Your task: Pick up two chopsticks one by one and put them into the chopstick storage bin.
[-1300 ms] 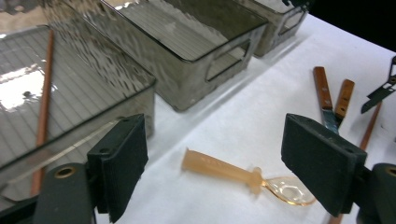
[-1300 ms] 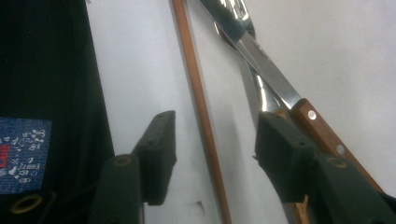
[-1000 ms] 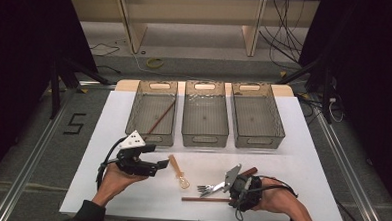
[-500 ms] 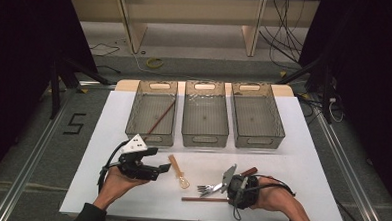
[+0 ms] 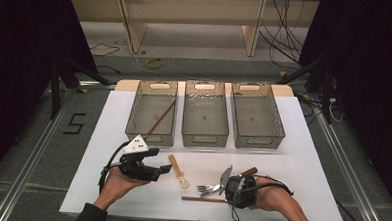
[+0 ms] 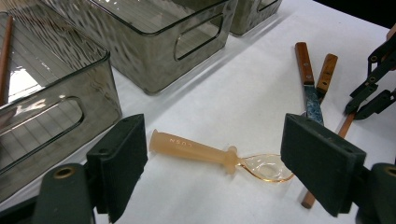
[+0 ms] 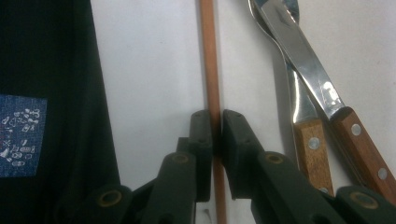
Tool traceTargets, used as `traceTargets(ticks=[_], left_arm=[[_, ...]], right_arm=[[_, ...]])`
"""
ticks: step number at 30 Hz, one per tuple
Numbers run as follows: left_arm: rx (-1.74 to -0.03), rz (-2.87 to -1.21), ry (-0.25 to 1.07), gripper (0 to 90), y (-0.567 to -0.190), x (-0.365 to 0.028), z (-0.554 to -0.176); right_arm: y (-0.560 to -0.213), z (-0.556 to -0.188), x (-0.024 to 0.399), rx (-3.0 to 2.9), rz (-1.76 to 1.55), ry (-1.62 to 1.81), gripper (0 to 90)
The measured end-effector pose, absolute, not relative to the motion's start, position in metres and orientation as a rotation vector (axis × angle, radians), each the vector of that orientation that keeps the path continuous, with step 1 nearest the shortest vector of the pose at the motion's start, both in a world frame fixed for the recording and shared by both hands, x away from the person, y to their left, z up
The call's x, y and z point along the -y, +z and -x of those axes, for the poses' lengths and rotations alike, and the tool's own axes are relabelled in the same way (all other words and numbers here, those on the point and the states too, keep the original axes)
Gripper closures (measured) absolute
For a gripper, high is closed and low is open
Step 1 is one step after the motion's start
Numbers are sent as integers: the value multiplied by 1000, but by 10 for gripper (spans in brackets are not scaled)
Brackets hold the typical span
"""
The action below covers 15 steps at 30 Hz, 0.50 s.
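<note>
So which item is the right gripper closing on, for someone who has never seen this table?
On the white table, look at the near edge below the three bins, by the right gripper. The thin brown chopstick lies there, pinched between its pads. Unlike the wood-handled cutlery beside it, it is one bare slender stick.

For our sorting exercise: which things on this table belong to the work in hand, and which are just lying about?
In hand:
- brown chopstick, clamped in the right gripper, whose jaws have just been closing
- amber spoon, between the open left gripper

Lying about:
- fork and knife
- three bins; the left one holds another chopstick
</note>
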<state>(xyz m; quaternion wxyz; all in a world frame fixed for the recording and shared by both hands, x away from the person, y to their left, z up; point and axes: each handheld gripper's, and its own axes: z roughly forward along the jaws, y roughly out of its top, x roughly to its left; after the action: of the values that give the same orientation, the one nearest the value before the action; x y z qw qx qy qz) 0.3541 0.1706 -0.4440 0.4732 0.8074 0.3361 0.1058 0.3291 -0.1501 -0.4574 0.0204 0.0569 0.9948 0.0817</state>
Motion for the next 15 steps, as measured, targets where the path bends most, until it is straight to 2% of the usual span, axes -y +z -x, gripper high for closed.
traceTargets(ticks=[15], left_arm=[[-800,-1983,255,222,-441,-168,-353]], right_arm=[[-450,-322,150,-3068,-63,316,857]])
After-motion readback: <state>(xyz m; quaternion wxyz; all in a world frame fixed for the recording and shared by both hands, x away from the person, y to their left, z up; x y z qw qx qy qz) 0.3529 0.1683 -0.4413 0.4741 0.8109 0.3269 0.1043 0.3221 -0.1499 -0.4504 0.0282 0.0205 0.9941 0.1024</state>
